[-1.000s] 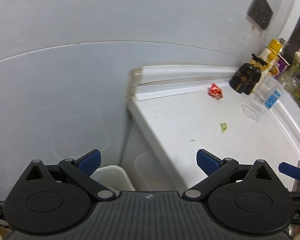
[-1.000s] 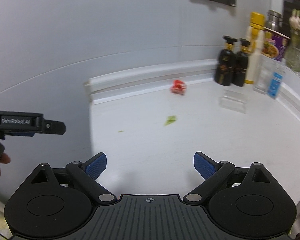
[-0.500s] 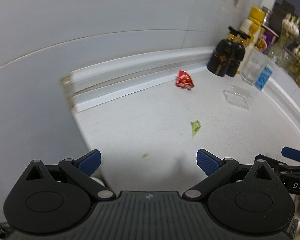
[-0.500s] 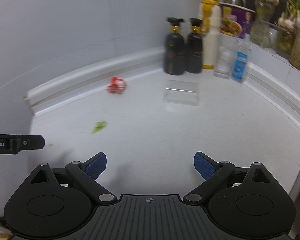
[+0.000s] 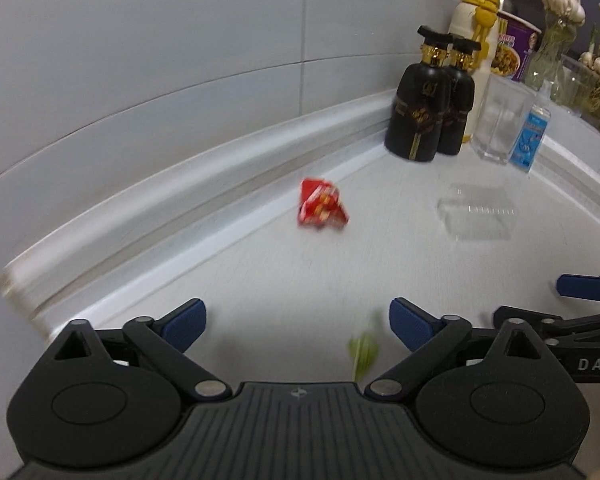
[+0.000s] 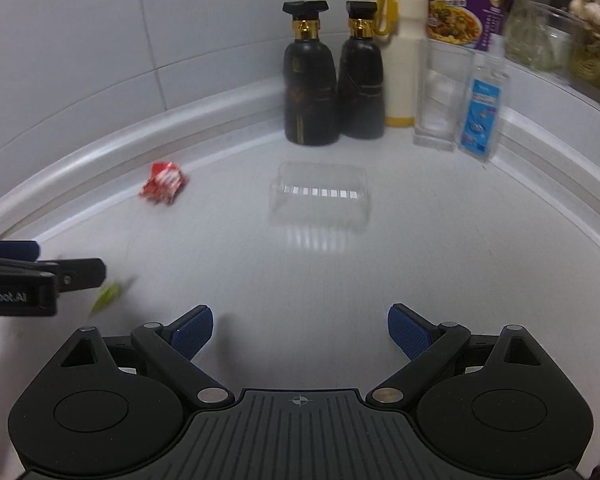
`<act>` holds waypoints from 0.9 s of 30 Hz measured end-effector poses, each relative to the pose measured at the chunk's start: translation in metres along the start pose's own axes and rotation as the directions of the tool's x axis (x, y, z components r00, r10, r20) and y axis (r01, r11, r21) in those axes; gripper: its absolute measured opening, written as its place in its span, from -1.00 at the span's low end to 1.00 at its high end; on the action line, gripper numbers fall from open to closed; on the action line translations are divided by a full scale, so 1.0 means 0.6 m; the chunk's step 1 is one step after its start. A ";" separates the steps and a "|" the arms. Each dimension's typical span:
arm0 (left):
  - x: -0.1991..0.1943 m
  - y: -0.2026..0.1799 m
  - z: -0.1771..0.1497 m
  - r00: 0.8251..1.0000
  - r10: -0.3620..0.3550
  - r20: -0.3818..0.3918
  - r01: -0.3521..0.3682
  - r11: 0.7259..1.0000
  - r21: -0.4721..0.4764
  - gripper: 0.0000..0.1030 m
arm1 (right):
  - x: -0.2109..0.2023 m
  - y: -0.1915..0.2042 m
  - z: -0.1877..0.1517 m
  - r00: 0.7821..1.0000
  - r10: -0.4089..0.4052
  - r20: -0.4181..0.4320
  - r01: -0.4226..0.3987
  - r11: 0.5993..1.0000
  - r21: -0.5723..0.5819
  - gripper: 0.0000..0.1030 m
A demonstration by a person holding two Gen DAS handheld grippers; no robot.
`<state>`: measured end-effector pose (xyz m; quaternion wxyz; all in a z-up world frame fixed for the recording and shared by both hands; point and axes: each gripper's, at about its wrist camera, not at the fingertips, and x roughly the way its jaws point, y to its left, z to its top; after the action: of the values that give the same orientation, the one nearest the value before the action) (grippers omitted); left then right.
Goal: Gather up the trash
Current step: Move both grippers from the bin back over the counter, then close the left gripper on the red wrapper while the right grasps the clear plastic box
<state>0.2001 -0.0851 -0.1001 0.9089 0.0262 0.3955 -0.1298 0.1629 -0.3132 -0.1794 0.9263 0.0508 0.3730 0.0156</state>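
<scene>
The wrapper was red, crumpled into a rough wedge with pale and yellow print, and lay on the white counter close to the raised back edge. The leaf scrap was small, pale green and blurred. A clear plastic tray sat further right, in front of two black bottles.

The left gripper stood wide, its jaws having just been closing a little with nothing pressed between them; the leaf scrap lay near its right finger, just inside the gap, and the wrapper lay far ahead of it. The right gripper also stood wide and empty, with the tray far ahead, the wrapper far left and the scrap near left, beside the left gripper's tip
</scene>
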 end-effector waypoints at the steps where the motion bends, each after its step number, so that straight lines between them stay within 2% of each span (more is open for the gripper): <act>1: 0.010 -0.001 0.005 1.000 -0.007 0.003 0.007 1.000 0.000 0.75 | 0.009 -0.003 0.008 1.000 0.005 0.001 -0.005 1.000 0.005 0.86; 5: 0.044 -0.001 0.021 1.000 -0.025 -0.001 0.025 1.000 -0.006 0.50 | 0.040 -0.016 0.034 1.000 0.023 0.009 -0.023 0.999 0.025 0.86; 10: 0.064 -0.003 0.034 0.999 -0.041 0.021 0.041 0.999 -0.007 0.42 | 0.063 -0.012 0.051 0.999 0.021 0.025 -0.021 1.000 -0.004 0.86; 17: 0.083 -0.015 0.056 0.998 -0.051 0.033 0.051 0.999 -0.004 -0.03 | 0.082 -0.005 0.062 0.999 0.019 0.046 -0.017 0.999 -0.033 0.86; 22: 0.090 -0.021 0.064 0.999 -0.036 0.039 0.037 0.999 -0.012 -0.25 | 0.083 -0.007 0.067 0.998 0.026 0.065 -0.024 0.999 -0.026 0.82; 23: 0.091 -0.021 0.065 0.998 -0.038 0.040 0.038 0.999 -0.019 -0.34 | 0.083 -0.008 0.068 0.997 0.026 0.071 -0.024 0.999 -0.029 0.79; 25: 0.091 -0.020 0.067 0.998 -0.037 0.044 0.039 0.999 -0.031 -0.37 | 0.082 -0.009 0.070 0.997 0.028 0.078 -0.026 0.999 -0.030 0.71; 26: 0.091 -0.021 0.068 0.998 -0.035 0.048 0.037 0.999 -0.033 -0.39 | 0.082 -0.009 0.071 0.996 0.031 0.081 -0.028 0.999 -0.029 0.61; 27: 0.090 -0.022 0.069 0.998 -0.033 0.051 0.035 0.999 -0.032 -0.40 | 0.082 -0.010 0.072 0.996 0.035 0.083 -0.032 0.999 -0.029 0.42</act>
<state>0.2616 -0.1158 -0.1104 0.9165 0.0010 0.3750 -0.1394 0.2283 -0.3194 -0.1831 0.9413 0.0446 0.3328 0.0341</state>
